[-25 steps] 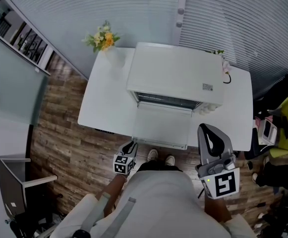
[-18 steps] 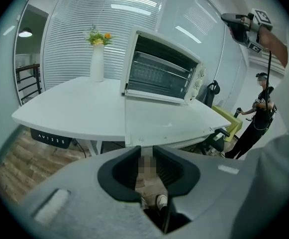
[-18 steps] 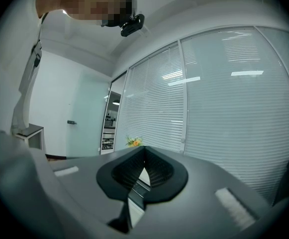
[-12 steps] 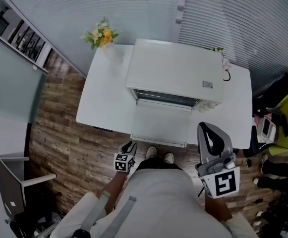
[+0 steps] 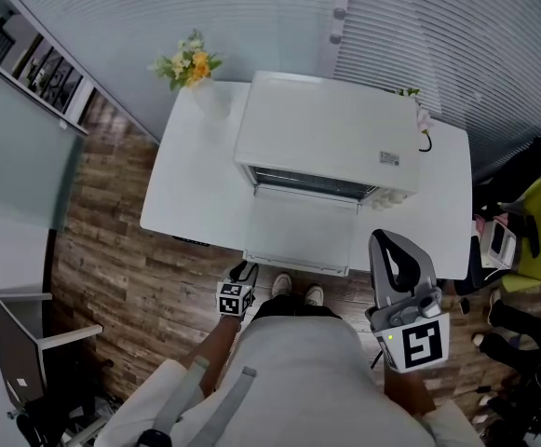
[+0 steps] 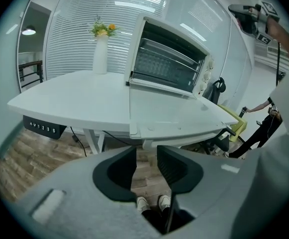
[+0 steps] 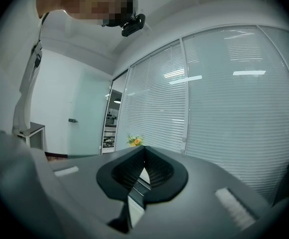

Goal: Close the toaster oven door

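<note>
The white toaster oven (image 5: 331,133) sat on a white table (image 5: 191,194), towards its back and right. Its door (image 5: 303,231) was fully open, folded down flat and level, with its front edge reaching just past the table's near edge towards the person. In the left gripper view the open cavity faced the camera, with a wire rack (image 6: 164,63) across it and the control knobs (image 6: 204,76) down its right side.

The left gripper (image 6: 145,149) hung low in front of the table, below and near the left corner of the door's front edge, apart from it and angled downward. Its jaws had just been opening and stood wide, with nothing gripped; only wooden floor (image 5: 112,250) and the person's shoes (image 5: 298,293) showed through the gap.

The right gripper (image 7: 144,149) was held level off the table's front right, clear of the oven. Its jaws were together at the tips and empty.

A vase of yellow flowers (image 5: 196,73) stood at the table's far left corner, in front of window blinds (image 5: 205,17).
</note>
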`<state>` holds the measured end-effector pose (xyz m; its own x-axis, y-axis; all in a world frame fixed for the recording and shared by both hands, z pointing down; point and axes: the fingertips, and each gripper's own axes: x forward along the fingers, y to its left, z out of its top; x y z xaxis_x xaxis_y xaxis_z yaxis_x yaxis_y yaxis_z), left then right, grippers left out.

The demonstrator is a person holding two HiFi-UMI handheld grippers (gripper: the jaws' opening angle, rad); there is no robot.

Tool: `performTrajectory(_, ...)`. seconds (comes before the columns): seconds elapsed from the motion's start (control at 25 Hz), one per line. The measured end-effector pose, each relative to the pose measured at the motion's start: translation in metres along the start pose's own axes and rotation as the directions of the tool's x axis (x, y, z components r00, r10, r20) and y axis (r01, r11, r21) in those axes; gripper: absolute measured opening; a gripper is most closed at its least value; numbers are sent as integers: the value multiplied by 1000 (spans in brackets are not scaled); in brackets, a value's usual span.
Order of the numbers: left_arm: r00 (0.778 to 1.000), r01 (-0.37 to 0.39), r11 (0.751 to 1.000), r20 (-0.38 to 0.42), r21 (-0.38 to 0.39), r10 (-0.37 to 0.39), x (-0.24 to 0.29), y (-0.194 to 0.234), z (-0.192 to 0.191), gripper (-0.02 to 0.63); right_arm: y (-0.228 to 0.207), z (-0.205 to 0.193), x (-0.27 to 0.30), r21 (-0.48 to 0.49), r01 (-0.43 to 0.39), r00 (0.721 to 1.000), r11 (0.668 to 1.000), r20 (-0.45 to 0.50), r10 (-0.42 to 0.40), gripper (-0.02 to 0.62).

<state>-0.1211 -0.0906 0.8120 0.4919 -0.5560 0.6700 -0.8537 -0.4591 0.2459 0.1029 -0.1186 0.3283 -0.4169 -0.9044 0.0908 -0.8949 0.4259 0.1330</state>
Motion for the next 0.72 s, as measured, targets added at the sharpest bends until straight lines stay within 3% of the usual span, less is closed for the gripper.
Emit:
performTrajectory(0.4,1000,-4,1000,21,0,4,-5,-4,14,135,-1,-2,3,-30,-9,1000,1000,2,9,5)
performTrajectory(0.72,996,-12,1000,89,22,10,-13,-4,26,133,-1,-3,6,-24,-6,1000,1000,3,6,5)
